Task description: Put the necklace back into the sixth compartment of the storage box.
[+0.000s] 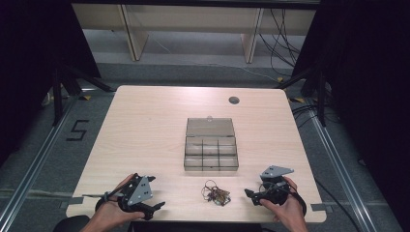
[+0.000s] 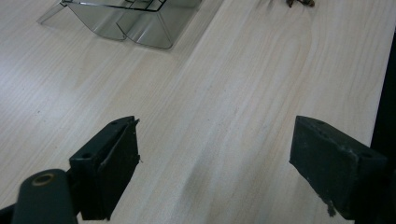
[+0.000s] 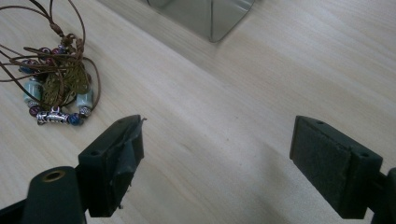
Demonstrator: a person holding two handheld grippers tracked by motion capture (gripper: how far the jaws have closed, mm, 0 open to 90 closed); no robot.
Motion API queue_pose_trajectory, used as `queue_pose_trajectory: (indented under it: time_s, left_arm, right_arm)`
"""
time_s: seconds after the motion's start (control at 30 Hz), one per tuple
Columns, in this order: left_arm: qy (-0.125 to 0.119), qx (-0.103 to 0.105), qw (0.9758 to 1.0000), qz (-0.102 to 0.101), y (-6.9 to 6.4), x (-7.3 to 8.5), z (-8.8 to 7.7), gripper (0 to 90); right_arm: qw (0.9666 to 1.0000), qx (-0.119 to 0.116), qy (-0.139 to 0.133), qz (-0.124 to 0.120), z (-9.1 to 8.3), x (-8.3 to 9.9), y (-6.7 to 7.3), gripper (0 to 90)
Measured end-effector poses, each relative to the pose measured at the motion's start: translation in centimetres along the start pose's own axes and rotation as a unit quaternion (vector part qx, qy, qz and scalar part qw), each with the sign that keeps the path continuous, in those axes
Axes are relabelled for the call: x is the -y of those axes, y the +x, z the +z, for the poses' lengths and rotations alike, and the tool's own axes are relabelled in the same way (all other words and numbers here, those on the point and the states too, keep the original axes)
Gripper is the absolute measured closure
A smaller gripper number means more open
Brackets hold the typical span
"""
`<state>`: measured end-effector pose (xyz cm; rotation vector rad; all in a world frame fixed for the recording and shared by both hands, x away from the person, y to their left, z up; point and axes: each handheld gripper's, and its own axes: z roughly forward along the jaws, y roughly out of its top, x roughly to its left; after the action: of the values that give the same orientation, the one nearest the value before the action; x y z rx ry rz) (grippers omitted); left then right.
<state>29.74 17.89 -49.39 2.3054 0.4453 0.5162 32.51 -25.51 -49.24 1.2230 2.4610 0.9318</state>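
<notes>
Near the front edge of the pale wood surface (image 1: 145, 125), a person holds one tool in each hand. The left tool (image 1: 157, 207) rests low at the left, and its two black jaws stand wide apart with nothing between them. The right tool (image 1: 247, 194) rests at the right, held by the right hand (image 1: 285, 209), and its jaws are wide apart too, with bare wood between them. Both tools point in toward the middle.

Between the two tools lies a little heap of brown cord and beads (image 3: 56, 88). Some beads are pale blue, some are purple, and one is silver. The heap is near the right tool's jaw but not touching it.

A bit farther back sits a clear plastic box (image 1: 211, 154) with small square parts inside. Its lid (image 1: 210, 127) is open and lies flat behind it.

Past the box, near the far edge, is a small round hole (image 1: 234, 100) in the surface
</notes>
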Motion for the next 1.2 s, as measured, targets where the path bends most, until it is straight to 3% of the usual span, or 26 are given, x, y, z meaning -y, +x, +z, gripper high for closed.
queue_pose_trajectory:
  time_s: [0.37, 0.43, 0.47, 0.6, 0.63, 0.7, 0.73, 0.8, 1.0, 1.17, 1.2]
  left_arm:
    - [-0.002, 0.001, 1.0, 0.0, 0.0, 0.0, 0.0, 15.0]
    - [-0.002, 0.001, 1.0, 0.0, 0.0, 0.0, 0.0, 15.0]
    - [-0.002, 0.001, 1.0, 0.0, 0.0, 0.0, 0.0, 15.0]
    - [0.0, -0.001, 1.0, -0.001, 0.0, 0.0, 0.0, 15.0]
    - [0.0, -0.001, 1.0, -0.001, 0.0, 0.0, 0.0, 15.0]
    - [-0.001, 0.002, 1.0, -0.002, -0.1, 0.0, 0.0, 15.0]
    - [0.002, 0.0, 1.0, 0.0, 0.0, 0.0, 0.0, 15.0]
    - [0.001, 0.0, 1.0, 0.0, 0.0, 0.0, 0.0, 15.0]
    - [-0.002, 0.001, 1.0, -0.004, -0.1, 0.1, 0.1, 15.0]
    - [0.002, 0.0, 1.0, -0.002, -0.1, 0.0, 0.2, 15.0]
    - [0.002, 0.001, 1.0, -0.002, -0.1, 0.0, 0.2, 15.0]
  right_arm:
    - [0.9999, -0.004, 0.002, -0.013, -0.1, -0.2, 0.3, 19.1]
    - [0.9999, -0.008, 0.003, -0.006, -0.1, -0.4, 0.6, 19.5]
    - [0.9997, -0.001, -0.007, -0.025, 0.0, -0.4, 0.5, 19.5]
    - [0.9999, -0.01, 0.004, -0.009, -0.1, -0.7, 1.0, 19.9]
    - [0.9996, -0.008, -0.003, -0.028, 0.0, -0.7, 0.8, 20.2]
    - [0.9994, -0.013, -0.002, -0.033, 0.0, -0.9, 1.0, 20.6]
    - [0.9993, -0.023, 0.015, -0.025, -0.3, -1.2, 1.3, 20.8]
    - [0.9991, -0.023, 0.005, -0.035, -0.2, -1.2, 1.5, 20.9]
    - [0.9981, -0.038, 0.013, -0.047, -0.4, -1.7, 2.0, 22.2]
    - [0.997, -0.043, 0.037, -0.052, -0.4, -2.5, 2.8, 24.1]
    - [0.9957, -0.053, 0.043, -0.063, -0.3, -2.8, 3.3, 24.7]
